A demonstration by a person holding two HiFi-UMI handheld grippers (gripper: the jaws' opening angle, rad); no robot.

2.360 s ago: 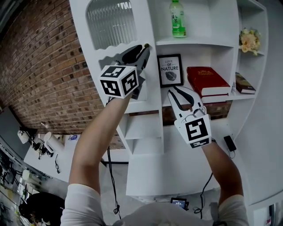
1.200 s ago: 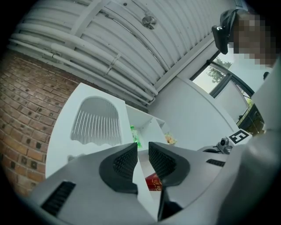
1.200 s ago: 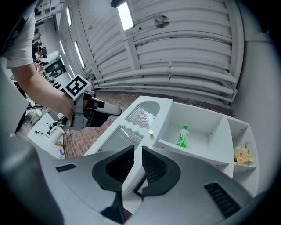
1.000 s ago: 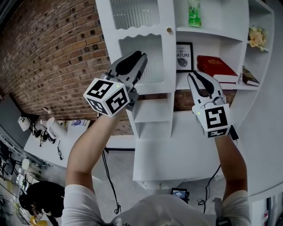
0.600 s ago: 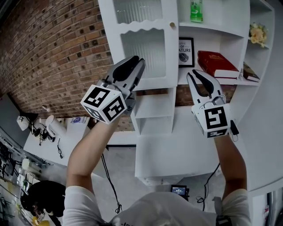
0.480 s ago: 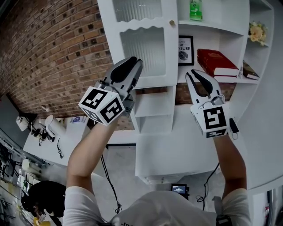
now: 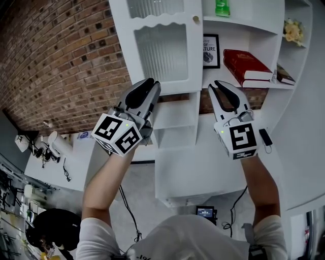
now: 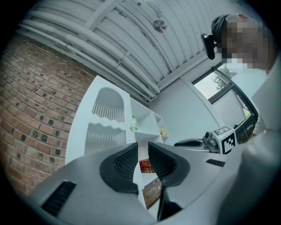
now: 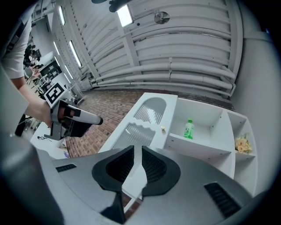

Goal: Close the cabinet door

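**A:** Where is the cabinet door [image 7: 162, 51]?

**B:** Top centre of the head view. It is white with two ribbed glass panels, and it lies flat along the front of the white shelf unit. Its small gold knob [image 7: 195, 19] sits at the upper right corner, against the divider of the open shelves.

**A:** And the left hand-held gripper [image 7: 152, 84]?

**B:** Its tips are in front of the door's lower edge, pointing up at it. It is released. Its own view shows a narrow gap between the ribbed pads [image 8: 125, 162], with only the distant shelves showing through. The door looks well apart from it there.

**A:** The right hand-held gripper [image 7: 215, 85]?

**B:** It is below and to the right of the door. It is also released: the jaws stand slightly apart, nothing is pinched, and the white edge of the door shows through the gap.

**A:** What else is around the door?

**B:** A green bottle [image 7: 222, 7] stands on the shelf just right of the knob. A framed print [image 7: 210, 51] is one shelf lower, right beside the door's edge. A red book [image 7: 246, 63] lies further right of that, and pale flowers [image 7: 292, 30] sit farthest right. A brick wall [image 7: 66, 61] fills the space to the left of the door.
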